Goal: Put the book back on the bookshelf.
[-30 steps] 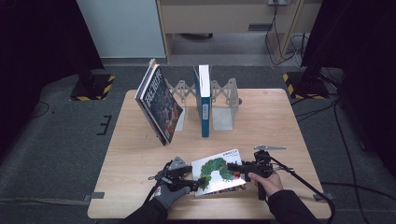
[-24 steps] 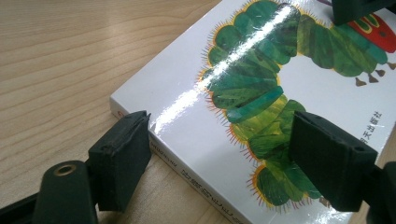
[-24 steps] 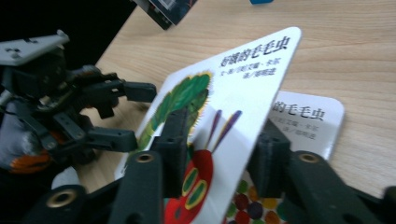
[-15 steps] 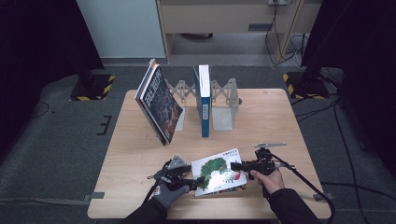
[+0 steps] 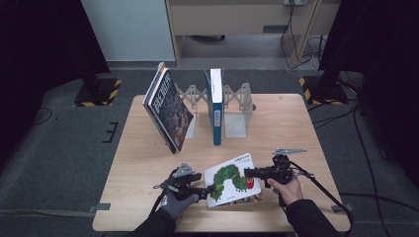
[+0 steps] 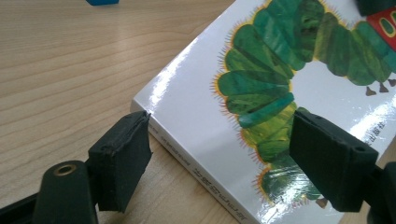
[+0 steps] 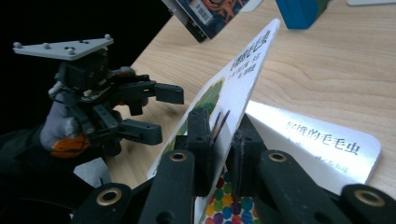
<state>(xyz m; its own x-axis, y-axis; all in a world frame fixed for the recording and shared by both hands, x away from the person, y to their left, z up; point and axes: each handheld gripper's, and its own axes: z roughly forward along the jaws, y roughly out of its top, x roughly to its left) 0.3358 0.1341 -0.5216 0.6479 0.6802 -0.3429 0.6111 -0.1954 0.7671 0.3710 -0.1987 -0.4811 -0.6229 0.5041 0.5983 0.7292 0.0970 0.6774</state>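
A person stands at a light wooden counter holding a hand-held gripper in each hand, working on a white picture book with a green caterpillar on its cover. The book lies near the counter's front edge, between the two hands. The right hand-held gripper is clenched on the front cover, its pads pinching the cover's free edge; in the right gripper view the cover is tilted up off the pages beneath, so the step in hand looks like opening the book. The left hand-held gripper is released, its jaws spread wide, one beside the spine corner and one over the cover, not pressing. The next move probably calls for the right hand to swing the cover up and over toward the spine, while the left hand either steadies the book or gets out of the way, since it sits where the cover would land. Farther back, a dark book leans against a metal bookend rack and a blue book stands upright in it, both well apart from the work. The bare wood between them and the picture book leaves open room; the front edge is close behind the book.
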